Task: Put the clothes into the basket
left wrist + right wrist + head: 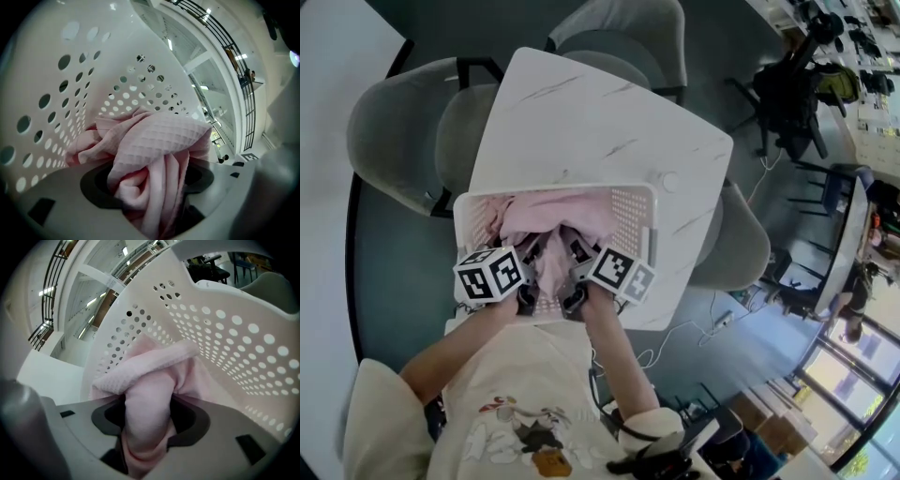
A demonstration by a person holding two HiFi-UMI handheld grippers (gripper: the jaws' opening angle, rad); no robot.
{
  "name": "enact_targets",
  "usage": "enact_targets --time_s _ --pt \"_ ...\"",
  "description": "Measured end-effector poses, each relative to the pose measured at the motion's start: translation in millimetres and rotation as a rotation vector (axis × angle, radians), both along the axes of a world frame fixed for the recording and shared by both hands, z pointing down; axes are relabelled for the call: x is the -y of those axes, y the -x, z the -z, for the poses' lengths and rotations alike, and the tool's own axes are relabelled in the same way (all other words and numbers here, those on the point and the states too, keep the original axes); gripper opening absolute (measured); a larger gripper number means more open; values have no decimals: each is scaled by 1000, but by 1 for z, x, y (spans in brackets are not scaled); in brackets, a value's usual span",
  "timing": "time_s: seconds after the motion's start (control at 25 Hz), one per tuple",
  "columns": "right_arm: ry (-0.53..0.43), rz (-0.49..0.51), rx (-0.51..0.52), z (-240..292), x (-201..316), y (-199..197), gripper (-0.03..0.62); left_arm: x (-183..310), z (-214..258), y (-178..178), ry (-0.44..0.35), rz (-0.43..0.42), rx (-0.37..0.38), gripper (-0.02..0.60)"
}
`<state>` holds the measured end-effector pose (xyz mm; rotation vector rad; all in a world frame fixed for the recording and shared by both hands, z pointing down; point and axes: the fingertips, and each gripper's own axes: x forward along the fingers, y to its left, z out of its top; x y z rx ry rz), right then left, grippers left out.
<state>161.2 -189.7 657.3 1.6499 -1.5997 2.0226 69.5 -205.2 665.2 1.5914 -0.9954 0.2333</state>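
Note:
A pink waffle-knit garment [551, 223] lies bunched inside the white perforated basket [633, 208] on the marble table. Both grippers reach into the basket's near side. My left gripper [528, 281] is shut on a thick fold of the pink garment [154, 154] that fills its jaws. My right gripper [574, 279] is shut on another roll of the same pink garment [147, 413]. The basket wall [56, 93] stands close on the left of the left gripper view, and the basket wall [234, 343] curves along the right of the right gripper view.
The white marble table [591, 122] carries the basket at its near edge. Grey chairs [403, 131] stand around it at the left, back and right. A small round object [668, 182] lies on the table beside the basket. Cables [694, 328] trail on the floor.

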Motion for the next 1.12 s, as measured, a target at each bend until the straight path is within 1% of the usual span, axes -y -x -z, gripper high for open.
enact_targets --time_s 0.12,0.6,0.84,1.0,1.08,1.12 --pt "12 19 -43 -11 2 -2 215 -1 -14 0 37 26 27 345" --pt "39 29 -109 -46 7 -11 215 4 -46 -8 93 57 100 345" --pt "70 48 -171 -69 7 -13 215 3 -69 -8 119 63 175 345" --pt "71 61 -179 -76 9 -15 215 2 -86 -9 179 77 184 345" --pt "72 68 -184 -76 10 -15 218 2 -91 -9 188 77 216 339" --pt "75 72 -193 -76 9 -16 219 2 -93 -10 177 81 243 330"
